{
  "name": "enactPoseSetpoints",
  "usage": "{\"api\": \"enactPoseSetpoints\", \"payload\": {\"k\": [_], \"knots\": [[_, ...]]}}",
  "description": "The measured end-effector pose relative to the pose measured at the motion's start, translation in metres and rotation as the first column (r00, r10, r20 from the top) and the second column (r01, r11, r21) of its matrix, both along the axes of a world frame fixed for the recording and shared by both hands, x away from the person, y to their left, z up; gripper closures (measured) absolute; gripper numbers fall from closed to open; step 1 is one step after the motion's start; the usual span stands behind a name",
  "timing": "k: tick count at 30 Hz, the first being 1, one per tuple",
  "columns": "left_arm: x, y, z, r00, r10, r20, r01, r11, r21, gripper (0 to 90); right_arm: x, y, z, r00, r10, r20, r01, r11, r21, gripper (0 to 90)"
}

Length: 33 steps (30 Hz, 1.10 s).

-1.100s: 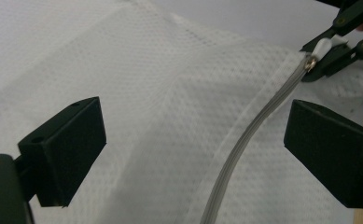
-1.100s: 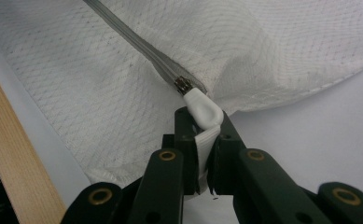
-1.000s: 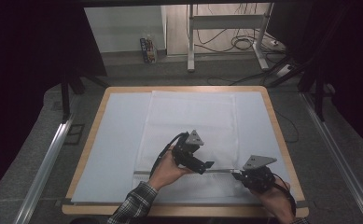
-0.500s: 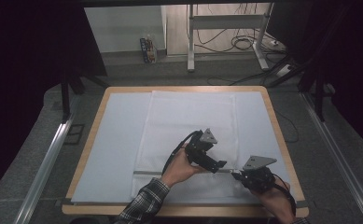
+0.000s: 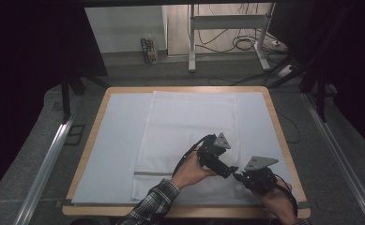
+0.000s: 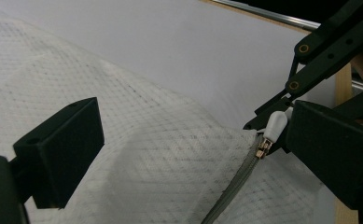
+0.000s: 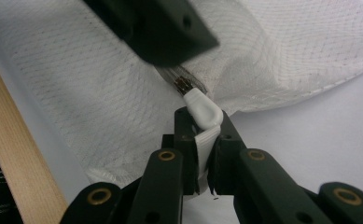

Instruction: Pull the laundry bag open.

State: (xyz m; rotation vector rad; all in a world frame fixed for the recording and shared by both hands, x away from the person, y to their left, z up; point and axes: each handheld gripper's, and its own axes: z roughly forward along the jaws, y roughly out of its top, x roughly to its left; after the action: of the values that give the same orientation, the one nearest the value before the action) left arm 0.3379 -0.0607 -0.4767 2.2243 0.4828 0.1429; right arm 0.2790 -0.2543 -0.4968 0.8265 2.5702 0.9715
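Pinching the white zipper pull (image 7: 202, 111) between its closed jaws, the right hand-held gripper (image 5: 240, 177) sits at the near right corner of a white mesh laundry bag (image 5: 189, 126) that lies flat on the pale sheet covering the bench (image 5: 283, 140). The pull's tab is clamped squarely, with the small metal slider (image 6: 263, 150) just beyond the jaw tips and the grey zipper track (image 6: 235, 182) running away from it along the bag's near edge. The left hand-held gripper (image 5: 229, 169) has its jaws spread wide, one pad on each side of a raised hump of mesh right beside the slider, touching nothing that I can make out. My guess is that the left one is about to clamp the fabric so the right can draw the zipper along. The risk I see is in that grab: the mesh is thin and slack, so if the left jaws close on too little of it, or too far from the slider, the whole bag would likely drag across the sheet instead of the zipper running. The tab is also small and smooth, so a sideways tug could slip it from the right jaws, or loose mesh could bunch into the slider and jam it.
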Motion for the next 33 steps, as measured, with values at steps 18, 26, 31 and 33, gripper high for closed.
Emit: {"api": "enactPoseSetpoints", "payload": {"k": [18, 26, 31, 33], "knots": [[-0.001, -0.016, -0.01, 0.9991, 0.013, 0.041, -0.015, 0.9987, 0.048, 3.9, 0.001, -0.001, 0.0, 0.9999, -0.011, -0.008, 0.011, 1.0, 0.011, 82.4], [0.002, -0.005, -0.007, 0.9973, 0.045, 0.059, -0.048, 0.9973, 0.055, 4.2, 0.001, -0.001, 0.0, 0.9998, -0.019, -0.01, 0.019, 1.0, 0.006, 82.4], [0.004, 0.002, -0.008, 0.9967, 0.058, 0.056, -0.061, 0.9968, 0.051, 6.5, 0.0, 0.0, 0.001, 0.9999, -0.016, -0.002, 0.016, 1.0, 0.003, 82.4], [0.004, 0.002, -0.007, 0.9986, 0.038, 0.037, -0.04, 0.9985, 0.037, 6.2, 0.0, 0.0, 0.001, 0.9999, -0.017, -0.003, 0.017, 1.0, 0.002, 82.3]]}}
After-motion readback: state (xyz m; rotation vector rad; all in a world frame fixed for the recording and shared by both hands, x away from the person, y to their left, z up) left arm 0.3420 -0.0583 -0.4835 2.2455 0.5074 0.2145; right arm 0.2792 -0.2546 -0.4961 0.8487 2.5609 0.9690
